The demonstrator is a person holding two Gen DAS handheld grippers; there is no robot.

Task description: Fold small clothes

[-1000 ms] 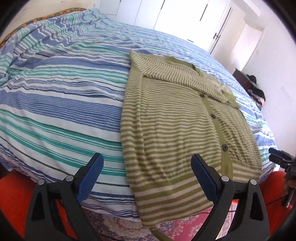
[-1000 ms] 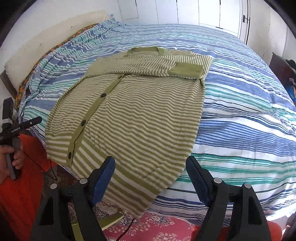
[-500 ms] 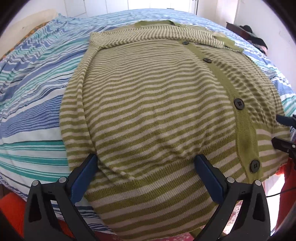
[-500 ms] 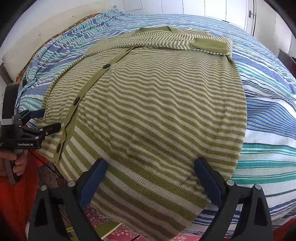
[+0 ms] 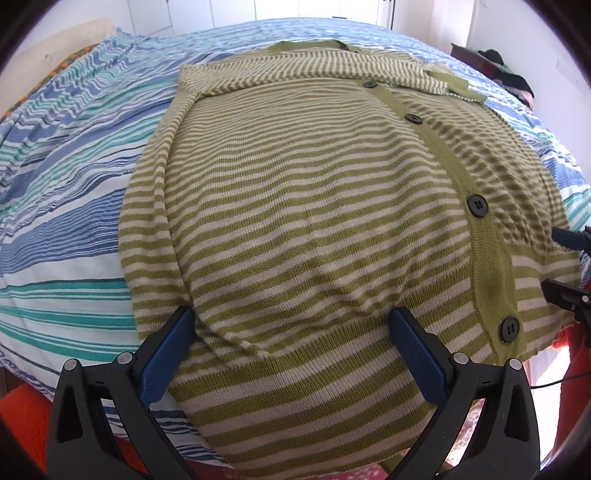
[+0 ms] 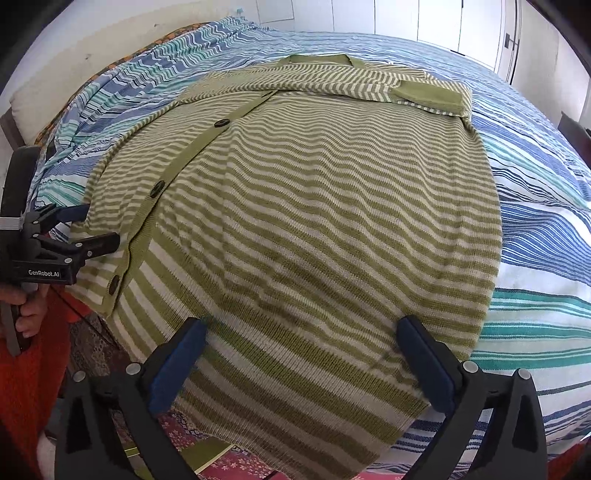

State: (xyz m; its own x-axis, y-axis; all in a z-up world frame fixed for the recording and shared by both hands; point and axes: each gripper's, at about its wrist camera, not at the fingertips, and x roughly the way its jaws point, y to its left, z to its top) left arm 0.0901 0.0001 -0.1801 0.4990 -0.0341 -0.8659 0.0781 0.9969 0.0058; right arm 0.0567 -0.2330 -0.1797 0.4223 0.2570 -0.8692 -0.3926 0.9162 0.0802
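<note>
A green and cream striped cardigan (image 5: 314,206) with black buttons lies flat on the bed, sleeves folded across its top, hem hanging over the near bed edge; it also shows in the right wrist view (image 6: 314,206). My left gripper (image 5: 291,347) is open, its blue pads straddling the hem band on the cardigan's left half. My right gripper (image 6: 299,354) is open over the hem on the right half. The left gripper also shows at the left edge of the right wrist view (image 6: 92,229), open at the cardigan's lower corner.
The bed has a blue, teal and white striped cover (image 5: 74,177), also shown in the right wrist view (image 6: 546,229). White wardrobe doors (image 6: 443,22) stand behind. An orange rug (image 6: 26,398) and patterned mat (image 6: 236,461) lie below the bed edge. A dark cabinet with clothes (image 5: 506,74) stands at the right.
Both grippers have moved forward and down toward the cardigan's hem, which now fills both views. Both stay open.
</note>
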